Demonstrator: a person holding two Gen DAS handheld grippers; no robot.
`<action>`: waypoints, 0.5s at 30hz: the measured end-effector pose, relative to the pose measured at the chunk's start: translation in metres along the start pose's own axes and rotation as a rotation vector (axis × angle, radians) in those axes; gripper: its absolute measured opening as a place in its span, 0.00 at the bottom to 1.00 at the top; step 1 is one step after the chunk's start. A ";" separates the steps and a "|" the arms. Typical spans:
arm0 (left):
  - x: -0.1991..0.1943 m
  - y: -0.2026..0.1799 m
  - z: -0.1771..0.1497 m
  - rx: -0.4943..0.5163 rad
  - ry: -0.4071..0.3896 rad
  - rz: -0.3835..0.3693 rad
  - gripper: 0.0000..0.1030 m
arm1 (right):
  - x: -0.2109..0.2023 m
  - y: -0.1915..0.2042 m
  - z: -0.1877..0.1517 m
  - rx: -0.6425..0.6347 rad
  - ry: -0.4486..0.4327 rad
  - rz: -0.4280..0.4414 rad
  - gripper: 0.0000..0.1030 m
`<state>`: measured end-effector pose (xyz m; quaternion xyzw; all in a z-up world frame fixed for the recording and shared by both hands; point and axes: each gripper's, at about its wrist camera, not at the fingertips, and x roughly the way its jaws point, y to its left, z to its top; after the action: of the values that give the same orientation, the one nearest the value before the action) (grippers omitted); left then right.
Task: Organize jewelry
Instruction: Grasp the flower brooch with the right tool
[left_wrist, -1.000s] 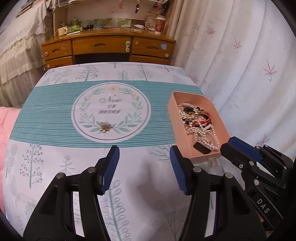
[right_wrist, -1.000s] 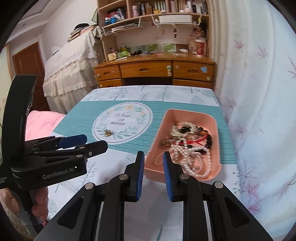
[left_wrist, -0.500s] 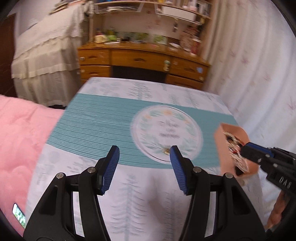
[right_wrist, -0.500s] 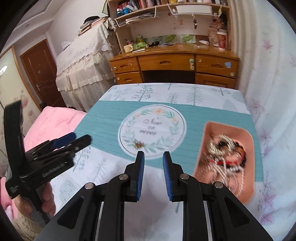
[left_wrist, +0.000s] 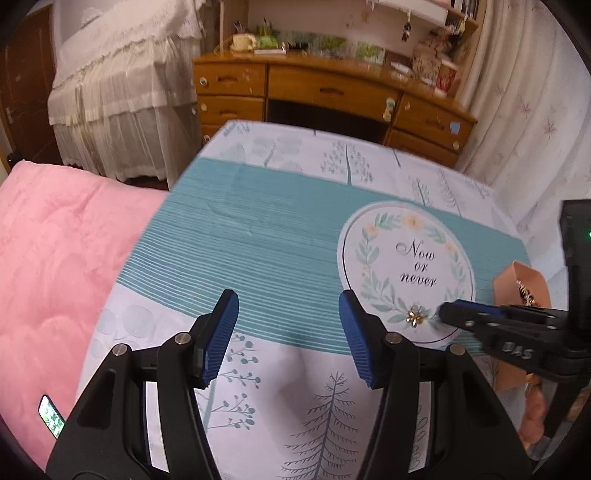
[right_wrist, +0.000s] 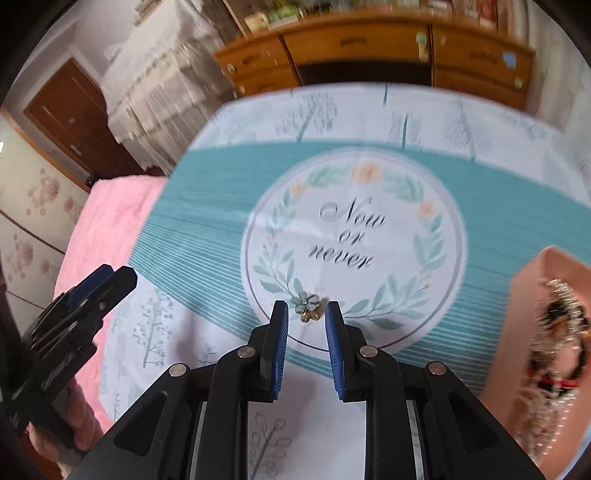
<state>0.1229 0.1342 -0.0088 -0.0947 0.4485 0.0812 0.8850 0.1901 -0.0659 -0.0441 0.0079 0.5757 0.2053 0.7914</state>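
Note:
A small flower-shaped jewel (right_wrist: 307, 307) lies on the printed wreath circle of the tablecloth (right_wrist: 354, 236); it also shows in the left wrist view (left_wrist: 414, 316). My right gripper (right_wrist: 306, 309) is open, its blue pads on either side of the jewel, close above the cloth. From the left wrist view its tip (left_wrist: 448, 314) sits just right of the jewel. My left gripper (left_wrist: 288, 306) is open and empty over the teal stripes, left of the circle. A pink tray (right_wrist: 524, 317) with necklaces and beads (right_wrist: 557, 343) stands at the right.
A pink quilt (left_wrist: 55, 266) borders the table's left side. A wooden desk with drawers (left_wrist: 332, 88) stands behind the table, a lace-covered piece of furniture (left_wrist: 122, 92) to its left, curtains (left_wrist: 524, 110) at the right.
My right gripper has moved left from the tray to the flower jewel, lowered and opened slightly around it. My left gripper has swung left, away from the tray, still open.

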 end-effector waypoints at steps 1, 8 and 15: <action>0.007 -0.004 -0.001 0.002 0.009 0.000 0.52 | 0.008 -0.001 0.000 0.005 0.014 0.005 0.20; 0.035 -0.014 -0.006 0.009 0.057 -0.010 0.52 | 0.042 0.004 0.000 -0.001 0.049 -0.036 0.32; 0.047 -0.019 -0.010 0.015 0.083 -0.014 0.52 | 0.049 0.011 0.003 -0.033 0.010 -0.089 0.39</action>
<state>0.1469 0.1164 -0.0512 -0.0944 0.4849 0.0677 0.8668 0.2015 -0.0389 -0.0851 -0.0316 0.5758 0.1793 0.7971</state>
